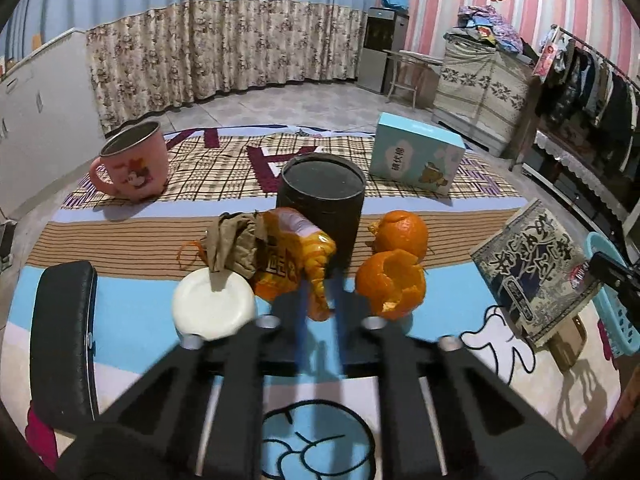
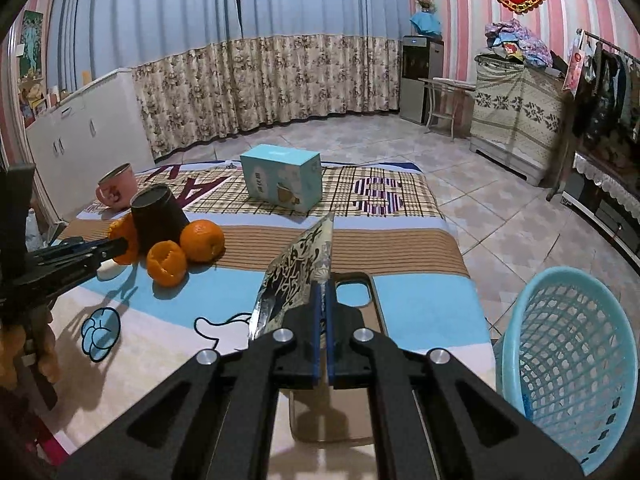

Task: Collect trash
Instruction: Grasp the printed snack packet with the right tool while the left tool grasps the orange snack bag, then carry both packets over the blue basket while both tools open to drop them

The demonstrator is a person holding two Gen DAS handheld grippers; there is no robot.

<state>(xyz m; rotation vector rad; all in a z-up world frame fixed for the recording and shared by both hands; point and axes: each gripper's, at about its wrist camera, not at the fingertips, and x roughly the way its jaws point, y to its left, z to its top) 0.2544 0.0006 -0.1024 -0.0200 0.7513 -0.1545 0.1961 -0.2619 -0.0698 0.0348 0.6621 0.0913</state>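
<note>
My left gripper [image 1: 322,300] is shut on an orange snack wrapper [image 1: 292,256], with crumpled brown paper [image 1: 236,244] against it. An empty orange peel [image 1: 390,284] and a whole orange [image 1: 400,230] lie just right of it. My right gripper [image 2: 323,312] is shut on a black-and-silver printed foil packet [image 2: 298,280], held upright above the table; the packet also shows in the left wrist view [image 1: 532,276]. A light blue mesh basket [image 2: 568,360] stands to the right of the table.
A dark cylindrical can [image 1: 322,200], a pink mug [image 1: 134,162], a teal box [image 1: 416,158], a white round lid [image 1: 214,306] and a black phone [image 1: 64,344] are on the table. A clear phone case [image 2: 360,304] lies under my right gripper.
</note>
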